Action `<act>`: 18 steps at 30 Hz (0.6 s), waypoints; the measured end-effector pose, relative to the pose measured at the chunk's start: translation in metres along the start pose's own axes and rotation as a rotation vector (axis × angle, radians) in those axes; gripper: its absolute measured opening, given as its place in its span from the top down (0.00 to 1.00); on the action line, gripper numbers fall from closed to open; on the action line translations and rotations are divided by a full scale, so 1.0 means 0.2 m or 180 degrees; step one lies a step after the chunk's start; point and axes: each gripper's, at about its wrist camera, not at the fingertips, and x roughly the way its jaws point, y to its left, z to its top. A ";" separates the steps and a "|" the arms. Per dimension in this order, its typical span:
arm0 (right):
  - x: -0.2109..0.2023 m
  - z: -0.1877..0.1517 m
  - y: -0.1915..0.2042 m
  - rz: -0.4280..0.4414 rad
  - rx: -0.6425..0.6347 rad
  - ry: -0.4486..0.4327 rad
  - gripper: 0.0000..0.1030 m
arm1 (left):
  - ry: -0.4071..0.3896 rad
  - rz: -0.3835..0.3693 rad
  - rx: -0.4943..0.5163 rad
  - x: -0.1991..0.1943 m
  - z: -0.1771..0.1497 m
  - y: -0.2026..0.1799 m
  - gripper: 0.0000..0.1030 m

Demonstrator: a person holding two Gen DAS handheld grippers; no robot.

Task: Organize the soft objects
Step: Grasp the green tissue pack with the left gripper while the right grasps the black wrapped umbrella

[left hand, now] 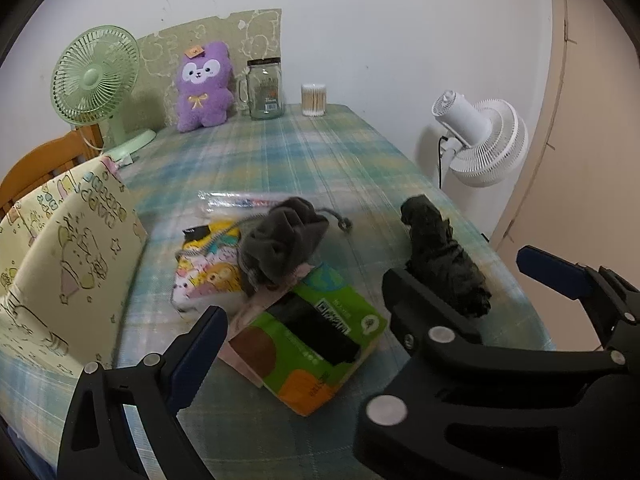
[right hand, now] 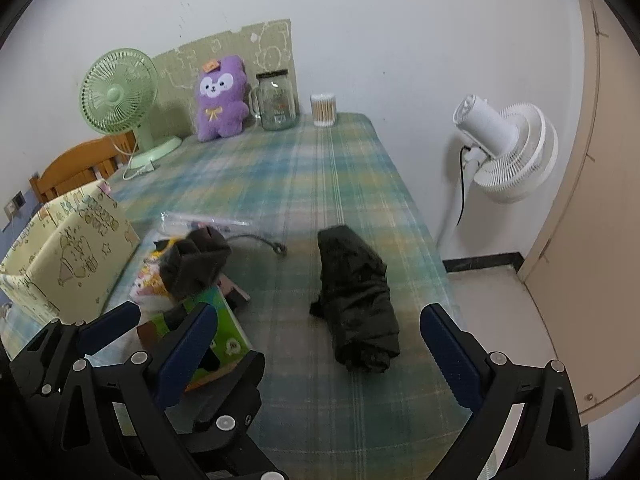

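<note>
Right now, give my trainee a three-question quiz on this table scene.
1. True or false: the right claw grips the black bundle.
2. What lies on the green tissue pack: A) grey pouch B) purple plush C) glass jar?
3. Which side of the table holds the patterned box?

Key: 1. False, it is open, holding nothing. 2. A. 3. Left.
</note>
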 end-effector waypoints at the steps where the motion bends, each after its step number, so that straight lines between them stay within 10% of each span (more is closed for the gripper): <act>1: 0.01 -0.01 0.00 0.0003 0.0005 0.0021 0.01 | 0.0008 0.0008 0.0005 0.01 -0.01 0.00 0.04; 11: 0.08 -0.02 -0.02 0.0052 0.0031 0.0126 0.03 | 0.0059 0.0146 -0.0017 0.07 -0.02 -0.02 0.06; 18: 0.13 0.01 -0.04 0.0022 0.0031 0.0185 0.13 | 0.0230 0.0224 -0.0050 0.14 0.01 0.00 0.25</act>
